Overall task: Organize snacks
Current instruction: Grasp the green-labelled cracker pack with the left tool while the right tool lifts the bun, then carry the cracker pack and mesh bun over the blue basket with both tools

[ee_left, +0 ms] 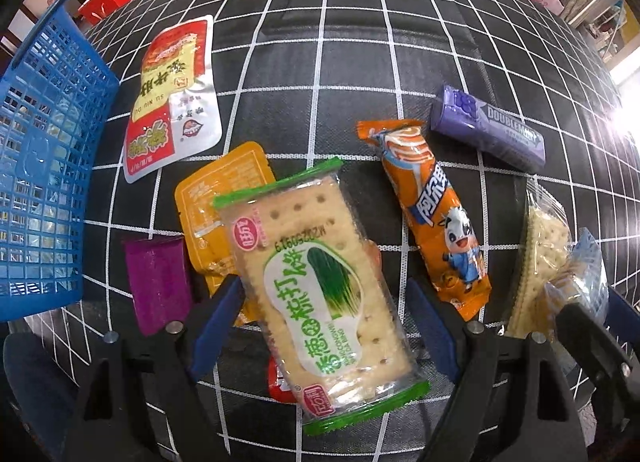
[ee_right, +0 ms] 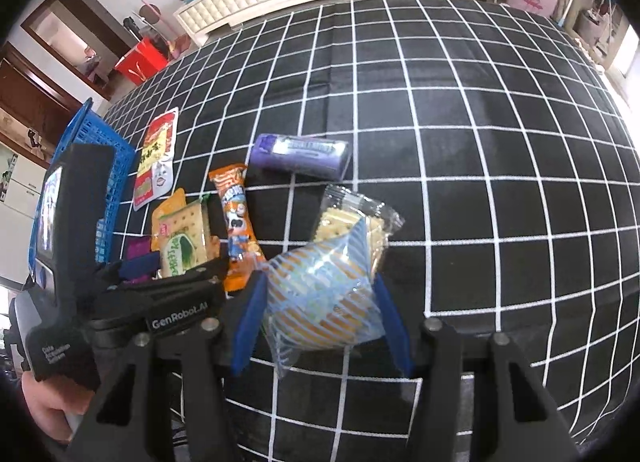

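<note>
Snacks lie scattered on a black grid-patterned tablecloth (ee_right: pixel 460 165). Nearest, the left gripper (ee_left: pixel 324 302) has its blue fingers closed on a green-trimmed cracker pack (ee_left: pixel 320 286), while the right gripper (ee_right: pixel 320 318) clamps a blue-striped cracker pack (ee_right: pixel 328 294). Beyond them rest a purple pouch (ee_left: pixel 158 282), a yellow packet (ee_left: pixel 216 197) under the crackers, and an orange wrapper (ee_left: pixel 436 217). Farther off lie a purple gum pack (ee_left: pixel 488 127), a red-and-yellow sachet (ee_left: pixel 172 97) and, at left, a blue basket (ee_left: pixel 44 165).

Desk (ee_left: pixel 400 41) in black white-grid cloth. On it: blue basket (ee_left: pixel 44 165) far left, red-yellow pouch (ee_left: pixel 172 101), orange bar (ee_left: pixel 436 213), purple gum pack (ee_left: pixel 488 129) right, magenta packet (ee_left: pixel 158 282) near.
</note>
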`<state>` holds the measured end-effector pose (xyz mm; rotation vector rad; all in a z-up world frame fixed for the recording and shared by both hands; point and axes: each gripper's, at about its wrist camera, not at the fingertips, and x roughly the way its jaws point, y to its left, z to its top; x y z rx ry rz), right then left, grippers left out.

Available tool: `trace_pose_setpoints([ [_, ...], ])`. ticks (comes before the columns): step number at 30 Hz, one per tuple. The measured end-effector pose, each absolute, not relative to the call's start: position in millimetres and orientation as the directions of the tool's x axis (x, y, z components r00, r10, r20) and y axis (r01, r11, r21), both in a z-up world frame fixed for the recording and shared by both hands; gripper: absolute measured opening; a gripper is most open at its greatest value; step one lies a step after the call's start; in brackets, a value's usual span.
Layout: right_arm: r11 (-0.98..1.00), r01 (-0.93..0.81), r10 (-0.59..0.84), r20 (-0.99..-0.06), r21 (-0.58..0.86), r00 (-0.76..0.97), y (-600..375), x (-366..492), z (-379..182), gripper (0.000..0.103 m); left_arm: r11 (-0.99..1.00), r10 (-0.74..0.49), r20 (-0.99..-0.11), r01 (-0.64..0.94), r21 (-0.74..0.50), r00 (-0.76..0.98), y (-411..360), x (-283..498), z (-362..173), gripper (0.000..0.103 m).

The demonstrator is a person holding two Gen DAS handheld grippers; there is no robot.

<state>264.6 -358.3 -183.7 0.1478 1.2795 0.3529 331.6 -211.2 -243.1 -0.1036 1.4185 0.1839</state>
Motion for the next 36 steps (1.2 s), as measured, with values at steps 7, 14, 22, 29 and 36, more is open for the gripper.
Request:
trace_pose_setpoints([
  [7, 0.938, -0.16, 0.338, -0.91, 0.306, 0.24, -359.6, 262.2, -181.3, 0.06, 0.993, 0.049, -0.988, -0.112, 0.033, 0.143, -216.7, 322.1, -234.9, 0.06],
  [14, 0.946, -0.166, 0.314, -0.913, 0.278, 0.26, -350.5, 258.5, -163.1, 0.06, 0.995, -0.029, -0.983, -0.089, -0.046, 0.179, -203.4, 302.0, -212.4, 0.06],
  [22, 0.946, -0.201, 0.308, -0.899, 0.255, 0.31, -317.3, 251.0, -119.3, 0.06, 0.993, -0.073, -0.948, -0.069, -0.098, 0.309, -167.2, 276.8, -144.1, 0.06],
  [29, 0.936, -0.263, 0.321, -0.871, 0.233, 0.371, -271.0, 242.9, -70.9, 0.06, 0.989, -0.079, -0.903, -0.078, -0.123, 0.422, -109.7, 262.0, -84.0, 0.06],
  [36, 0.911, -0.359, 0.347, -0.85, 0.204, 0.396, -202.2, 236.0, -36.6, 0.06, 0.995, -0.046, -0.868, -0.058, -0.086, 0.494, -42.6, 250.8, -44.5, 0.06],
])
